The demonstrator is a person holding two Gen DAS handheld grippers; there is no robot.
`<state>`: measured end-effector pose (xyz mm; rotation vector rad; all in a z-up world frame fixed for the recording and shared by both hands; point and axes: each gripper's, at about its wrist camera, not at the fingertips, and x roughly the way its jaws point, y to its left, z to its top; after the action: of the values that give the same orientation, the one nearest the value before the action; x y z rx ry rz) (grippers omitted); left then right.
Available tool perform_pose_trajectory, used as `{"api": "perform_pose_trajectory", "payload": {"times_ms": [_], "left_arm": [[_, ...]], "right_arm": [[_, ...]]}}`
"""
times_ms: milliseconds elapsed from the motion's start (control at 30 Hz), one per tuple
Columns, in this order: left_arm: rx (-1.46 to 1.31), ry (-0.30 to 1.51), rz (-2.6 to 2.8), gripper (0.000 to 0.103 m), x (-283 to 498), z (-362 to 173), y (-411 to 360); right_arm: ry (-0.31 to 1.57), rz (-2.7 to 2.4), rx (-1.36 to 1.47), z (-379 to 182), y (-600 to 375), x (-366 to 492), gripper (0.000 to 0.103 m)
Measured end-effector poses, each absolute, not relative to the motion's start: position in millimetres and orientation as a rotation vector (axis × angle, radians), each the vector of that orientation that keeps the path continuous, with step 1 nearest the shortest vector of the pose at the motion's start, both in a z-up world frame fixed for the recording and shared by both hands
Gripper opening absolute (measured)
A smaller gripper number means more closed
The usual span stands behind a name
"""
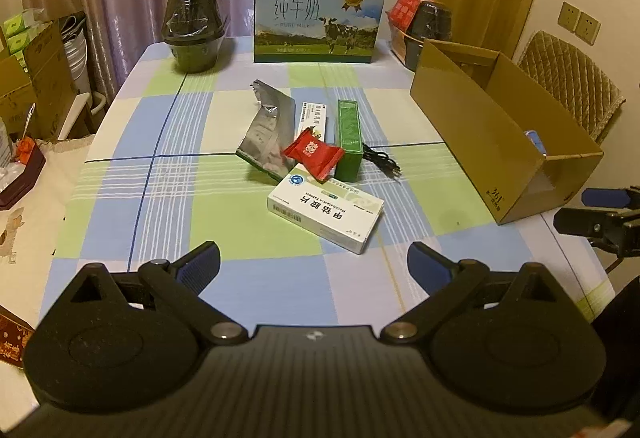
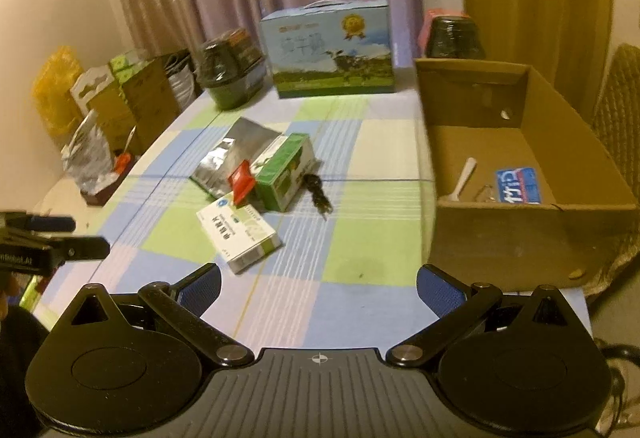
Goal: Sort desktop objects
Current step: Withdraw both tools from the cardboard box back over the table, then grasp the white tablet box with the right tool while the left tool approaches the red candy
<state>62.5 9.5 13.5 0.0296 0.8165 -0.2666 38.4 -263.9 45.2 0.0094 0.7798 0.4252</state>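
Observation:
A cluster lies mid-table: a white medicine box (image 1: 326,213) (image 2: 239,234), a red candy packet (image 1: 313,153) (image 2: 242,182), a green box (image 1: 349,139) (image 2: 285,169), a silver foil bag (image 1: 267,131) (image 2: 230,157), a slim white box (image 1: 313,119) and a black cable (image 1: 382,159) (image 2: 318,193). An open cardboard box (image 1: 472,125) (image 2: 520,238) at the right holds a blue card (image 2: 518,185) and a white spoon (image 2: 464,177). My left gripper (image 1: 314,264) is open and empty, short of the medicine box. My right gripper (image 2: 318,284) is open and empty, near the table's front edge.
A blue milk carton (image 1: 320,21) (image 2: 332,51) and wrapped black bowls (image 1: 194,27) (image 2: 230,71) (image 2: 454,35) stand at the back of the checked tablecloth (image 1: 160,197). Boxes and clutter (image 2: 120,105) crowd the left side. A chair (image 1: 572,77) stands behind the cardboard box.

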Motion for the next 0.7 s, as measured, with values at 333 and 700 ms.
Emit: {"api": "perform_pose_trajectory", "payload": {"times_ms": [333, 700], "left_arm": [[0.134, 0.824, -0.310, 0.098, 78.7, 6.1, 19.1], [0.248, 0.839, -0.413, 0.098, 115.4, -15.9, 29.4]], "right_arm": [[0.805, 0.555, -0.123, 28.6, -222.5, 53.3, 0.101], [0.855, 0.692, -0.271, -5.1, -169.1, 100.9, 0.101]]}}
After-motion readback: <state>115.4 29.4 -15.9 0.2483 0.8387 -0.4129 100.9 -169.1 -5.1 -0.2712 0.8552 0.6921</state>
